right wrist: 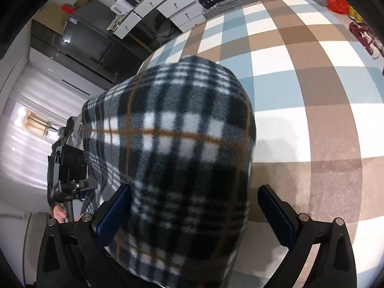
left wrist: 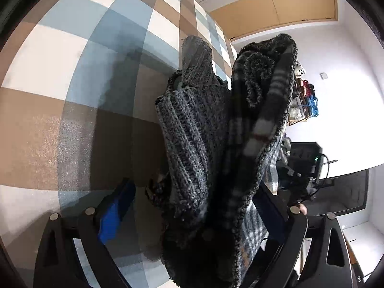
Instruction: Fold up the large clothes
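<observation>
A large plaid fleece garment (right wrist: 177,144), black, white and grey with thin orange lines, hangs between both grippers above a checked mat (right wrist: 312,84). In the left wrist view its dark fuzzy lining and ribbed cuff (left wrist: 192,129) fill the space between the fingers of my left gripper (left wrist: 192,216), whose jaws stand wide with cloth bunched between them. In the right wrist view the garment drapes over the gap of my right gripper (right wrist: 194,213); its blue pads (right wrist: 115,213) stand wide apart, the cloth lying against the left pad. The left gripper (right wrist: 69,168) shows at the left.
The mat (left wrist: 72,72) of brown, blue and white squares covers the floor. White drawer units (right wrist: 168,7) and a dark cabinet (right wrist: 81,38) stand at the back. Shoes (right wrist: 367,38) lie at the mat's right edge. A shelf with coloured items (left wrist: 304,96) stands by the wall.
</observation>
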`<control>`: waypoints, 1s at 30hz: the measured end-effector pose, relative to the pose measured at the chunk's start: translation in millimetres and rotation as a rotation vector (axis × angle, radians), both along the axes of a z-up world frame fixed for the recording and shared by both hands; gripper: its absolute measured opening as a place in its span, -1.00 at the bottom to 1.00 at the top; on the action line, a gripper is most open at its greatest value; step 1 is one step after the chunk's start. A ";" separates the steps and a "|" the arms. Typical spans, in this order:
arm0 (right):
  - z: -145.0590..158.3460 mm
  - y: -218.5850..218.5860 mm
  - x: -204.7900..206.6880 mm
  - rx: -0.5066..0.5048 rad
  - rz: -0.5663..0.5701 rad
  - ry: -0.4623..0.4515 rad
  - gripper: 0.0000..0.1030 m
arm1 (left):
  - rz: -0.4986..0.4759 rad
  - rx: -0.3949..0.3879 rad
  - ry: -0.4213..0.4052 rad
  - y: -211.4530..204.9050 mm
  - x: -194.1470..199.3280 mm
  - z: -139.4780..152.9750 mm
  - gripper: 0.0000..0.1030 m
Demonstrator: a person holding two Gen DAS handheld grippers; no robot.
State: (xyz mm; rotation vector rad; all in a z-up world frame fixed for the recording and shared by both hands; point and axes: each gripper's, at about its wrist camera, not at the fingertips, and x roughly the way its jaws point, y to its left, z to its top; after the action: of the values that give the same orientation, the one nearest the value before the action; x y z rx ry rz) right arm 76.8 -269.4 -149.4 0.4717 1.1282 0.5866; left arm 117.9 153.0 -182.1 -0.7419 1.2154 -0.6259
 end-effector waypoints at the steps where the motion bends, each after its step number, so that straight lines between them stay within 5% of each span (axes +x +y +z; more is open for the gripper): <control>1: -5.7 -2.2 1.9 0.036 -0.001 0.023 1.00 | 0.003 -0.015 0.005 0.0 -0.2 -1.3 0.81; 6: -36.4 -5.0 15.6 0.230 0.019 0.189 1.00 | 0.003 -0.021 0.001 -0.5 -1.3 -4.0 0.81; 15: -34.2 3.3 17.0 0.204 0.062 0.145 1.00 | -0.096 -0.019 0.016 -42.6 -2.0 -5.4 0.78; 22: -35.5 8.5 22.5 0.228 0.038 0.086 0.94 | -0.106 -0.009 -0.018 -52.2 -8.0 3.7 0.17; 30: -25.4 10.6 10.2 0.176 0.000 0.016 0.69 | -0.101 0.008 -0.081 -62.6 -17.3 17.6 -0.03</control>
State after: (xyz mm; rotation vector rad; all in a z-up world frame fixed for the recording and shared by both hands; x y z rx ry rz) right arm 87.0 -258.8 -174.9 0.6291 1.0964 0.6868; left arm 100.6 90.3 -164.5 -0.6460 1.1854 -0.7274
